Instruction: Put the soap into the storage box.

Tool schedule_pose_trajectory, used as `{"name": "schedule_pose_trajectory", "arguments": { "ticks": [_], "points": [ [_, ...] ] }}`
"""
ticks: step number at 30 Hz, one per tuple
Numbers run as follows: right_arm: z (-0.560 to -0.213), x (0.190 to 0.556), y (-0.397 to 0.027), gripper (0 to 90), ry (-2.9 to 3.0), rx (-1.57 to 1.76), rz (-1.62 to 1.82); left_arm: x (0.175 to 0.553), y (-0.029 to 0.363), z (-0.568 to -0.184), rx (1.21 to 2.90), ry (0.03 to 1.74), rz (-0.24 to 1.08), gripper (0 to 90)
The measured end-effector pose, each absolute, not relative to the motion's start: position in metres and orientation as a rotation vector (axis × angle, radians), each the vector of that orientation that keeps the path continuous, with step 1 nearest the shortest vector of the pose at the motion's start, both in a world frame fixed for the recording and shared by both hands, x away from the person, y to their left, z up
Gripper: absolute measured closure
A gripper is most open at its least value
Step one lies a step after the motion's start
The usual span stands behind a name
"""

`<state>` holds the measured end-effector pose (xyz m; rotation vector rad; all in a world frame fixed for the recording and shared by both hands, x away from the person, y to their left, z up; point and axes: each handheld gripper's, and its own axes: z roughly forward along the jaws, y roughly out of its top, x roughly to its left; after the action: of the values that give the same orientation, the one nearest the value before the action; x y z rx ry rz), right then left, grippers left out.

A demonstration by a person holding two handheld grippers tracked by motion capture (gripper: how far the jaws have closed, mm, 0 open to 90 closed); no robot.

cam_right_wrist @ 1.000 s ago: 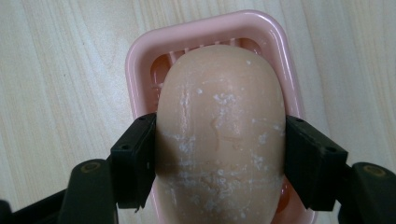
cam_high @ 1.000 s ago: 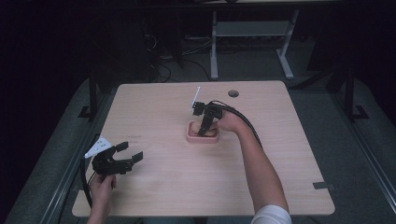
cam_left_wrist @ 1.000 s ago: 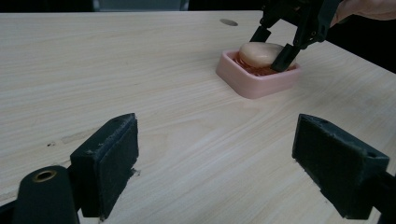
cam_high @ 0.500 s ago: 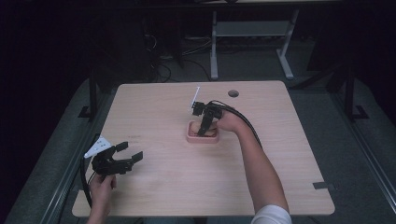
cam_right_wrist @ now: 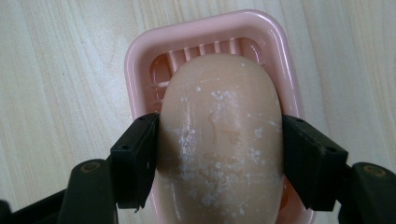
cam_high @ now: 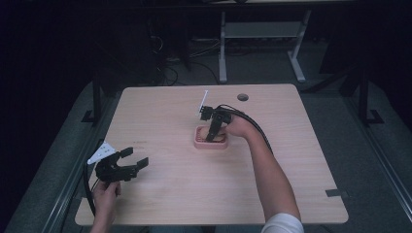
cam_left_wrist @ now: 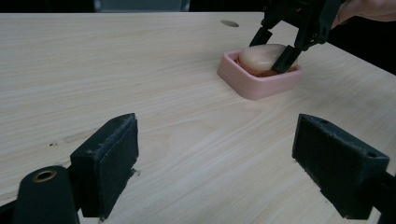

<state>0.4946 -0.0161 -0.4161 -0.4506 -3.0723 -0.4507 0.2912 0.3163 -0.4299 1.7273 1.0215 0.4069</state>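
The right gripper pinches the smooth, oval soap, whose long side points straight ahead between its jaws. The soap sits in a pink plastic dish with ridges. The left gripper is spread wide over bare wood.

Ahead of your left gripper: bare table — free passage up to pink soap dish, right gripper over it.

The soap lies in the dish at the counter's middle; the left gripper sits near its left front corner.
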Motion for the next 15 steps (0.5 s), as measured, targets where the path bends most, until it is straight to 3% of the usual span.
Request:
{"name": "schedule_pose_trajectory", "arguments": {
  "ticks": [15],
  "points": [
    [-0.403,0.493,-0.021,28.8,-3.056,-0.491,-0.539,0.291,0.316,-0.429,1.731,1.019,0.407,14.2]
  ]
}}
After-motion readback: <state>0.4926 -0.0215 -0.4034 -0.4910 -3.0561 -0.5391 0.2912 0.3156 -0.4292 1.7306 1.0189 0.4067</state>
